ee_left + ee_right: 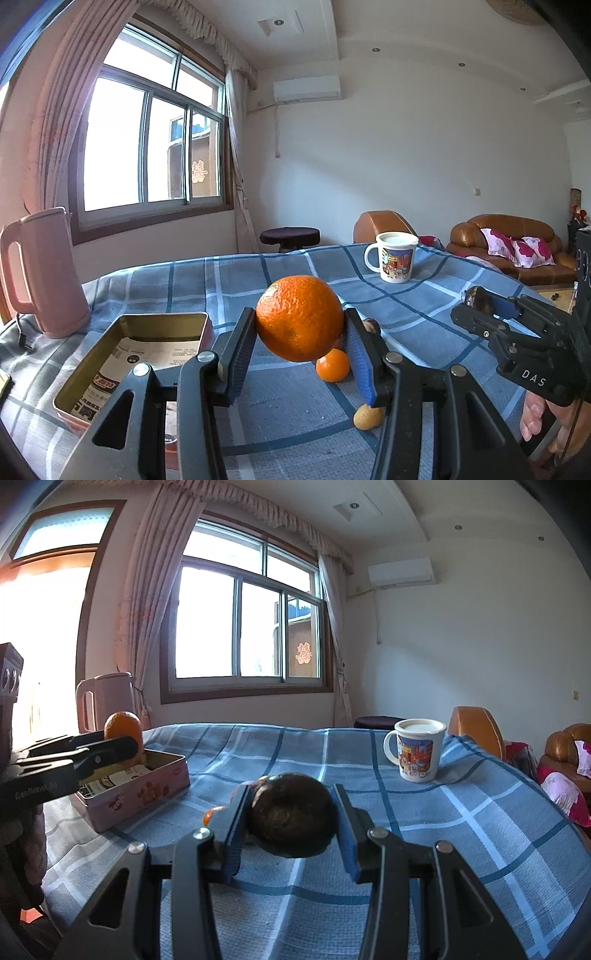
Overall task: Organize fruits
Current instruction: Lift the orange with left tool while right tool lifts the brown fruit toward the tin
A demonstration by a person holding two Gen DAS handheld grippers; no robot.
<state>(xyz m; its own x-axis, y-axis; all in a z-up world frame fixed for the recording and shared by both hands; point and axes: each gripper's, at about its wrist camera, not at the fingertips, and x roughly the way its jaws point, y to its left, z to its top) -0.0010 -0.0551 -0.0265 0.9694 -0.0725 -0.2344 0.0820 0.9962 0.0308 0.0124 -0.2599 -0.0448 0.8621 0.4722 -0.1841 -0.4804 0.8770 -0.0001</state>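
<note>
While both tools point roughly level w/ a slight downward tilt over the surface, covered in a blue plaid cloth, each is clenched on a fruit. Left tool grips a big orange between its blue pads, lifted clear of the cloth, just right of the open pink tin; seen from the right wrist, that orange sits above the tin's near-left end. Right tool grips a dark round fruit, also off the cloth; in the left wrist view it shows at far right, w/ part of a hand beneath it. Below the left tool lie a small orange and a small tan-yellow fruit, partly hidden by the right finger; another reddish fruit behind that finger is too hidden to identify. Tin holds only printed paper on its floor, as far as visible. Pink kettle stands at far left beyond the tin; a lidded cartoon mug stands well apart at the far right of the surface. 2 brown sofas sit past the edge.
</note>
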